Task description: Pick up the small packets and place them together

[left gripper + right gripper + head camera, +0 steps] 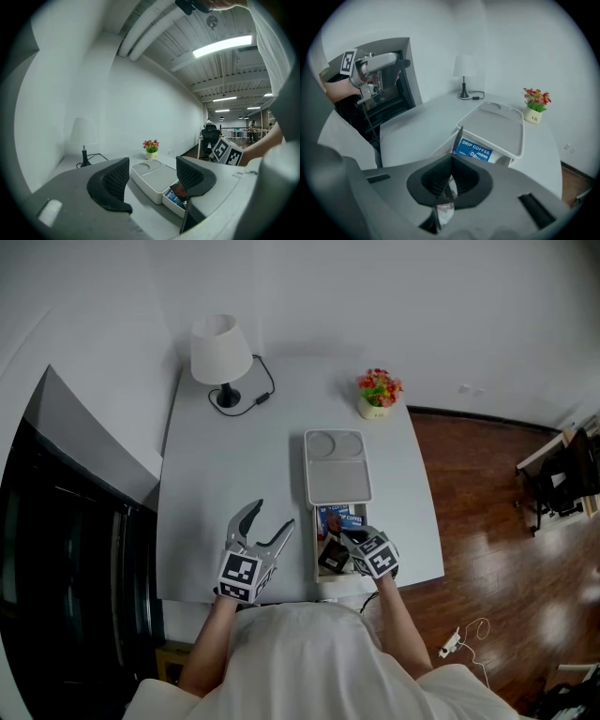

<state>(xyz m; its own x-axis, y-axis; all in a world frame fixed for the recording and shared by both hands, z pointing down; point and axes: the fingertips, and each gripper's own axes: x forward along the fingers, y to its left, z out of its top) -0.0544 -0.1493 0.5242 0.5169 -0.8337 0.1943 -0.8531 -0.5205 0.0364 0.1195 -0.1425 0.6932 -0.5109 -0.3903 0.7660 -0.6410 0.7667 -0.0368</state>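
A white box (pixel 337 470) lies on the grey table (pixel 234 465), and its open near end shows blue drip-coffee packets (pixel 339 518). My right gripper (pixel 347 540) hovers over that open end, shut on a small dark packet (pixel 333 557). In the right gripper view the jaws (pixel 449 180) pinch this thin packet (pixel 445 213) edge-on, above the blue packets (pixel 474 151). My left gripper (pixel 274 518) stands open just left of the box with nothing between its fingers. The left gripper view looks between the open jaws (pixel 152 171) at the box (pixel 154 180) and a blue packet (pixel 176 199).
A white table lamp (pixel 221 357) with a black cord stands at the table's far left. A small pot of flowers (pixel 378 395) sits at the far right. Black shelving (pixel 66 549) flanks the table's left; wooden floor (pixel 487 512) lies to the right.
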